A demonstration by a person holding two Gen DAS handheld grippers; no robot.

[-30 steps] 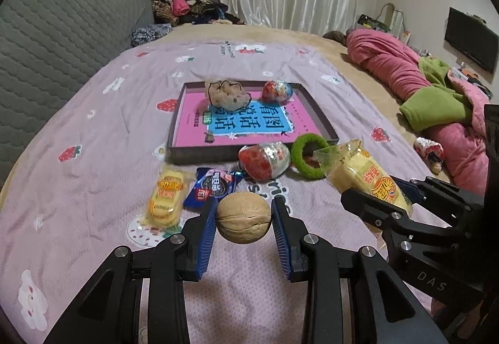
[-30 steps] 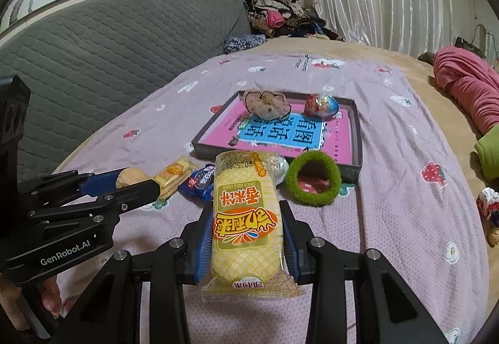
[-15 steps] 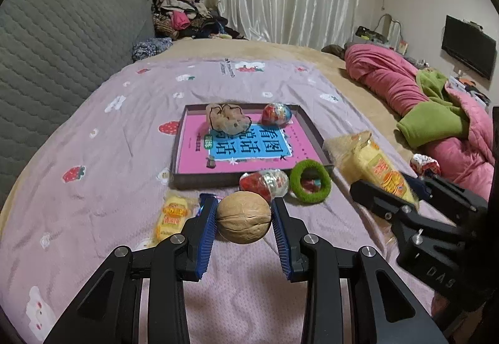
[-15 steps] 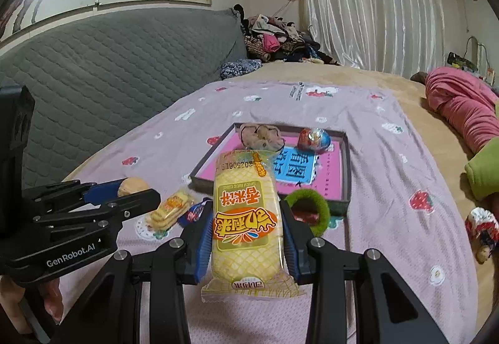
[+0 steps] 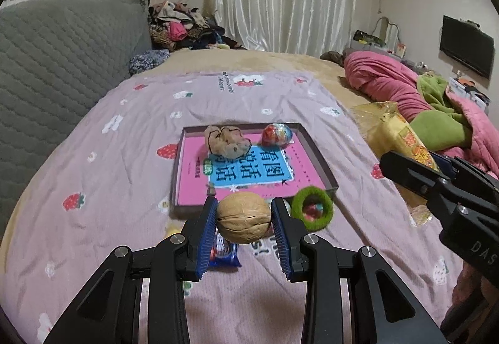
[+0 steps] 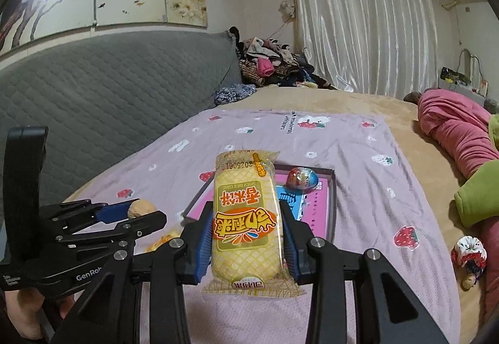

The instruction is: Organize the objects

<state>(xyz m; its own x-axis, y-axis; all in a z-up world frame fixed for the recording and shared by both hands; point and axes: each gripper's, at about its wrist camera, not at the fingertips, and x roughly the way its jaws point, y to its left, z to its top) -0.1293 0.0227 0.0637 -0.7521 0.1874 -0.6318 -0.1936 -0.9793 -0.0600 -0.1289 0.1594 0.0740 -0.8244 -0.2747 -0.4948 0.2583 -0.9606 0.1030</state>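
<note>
Both grippers have risen since a second ago — the bedspread (image 5: 131, 138) items sit lower and smaller in each view, and the snacks at the near edge have slid under the fingers. The left gripper (image 5: 244, 221) keeps its blue pads pressed on either side of a walnut (image 5: 243, 217), held clear above the bed, its seam running level from pad to pad. The right gripper (image 6: 246, 235) stays clamped on a yellow rice-cake packet (image 6: 244, 219), whose long axis runs straight away from the camera along the fingers, date-stamped end farthest out, the print reading upside down.

Much is hidden. In the left view the walnut and fingers cover most of a blue snack wrapper (image 5: 224, 253) and all but a sliver of something yellow at the left finger; a foil egg by the green ring is almost wholly behind the right finger. In the right view the packet blocks the middle of the tray (image 6: 332, 203), and the left gripper appears side-on at the left edge, a hand partly cut off below it.

The shallow dark-rimmed tray (image 5: 318, 157) lies flat on the bedspread, lined with a pink sheet bearing a blue panel of characters. Inside, at the far end, sit a beige crumpled pouch (image 5: 226, 141) on the left and a foil-wrapped egg (image 5: 277, 134) on the right, apart from each other. A green fuzzy ring (image 5: 312, 208) lies outside — just beside the tray's near right corner, with something colourful in its hollow that is too small to identify.
</note>
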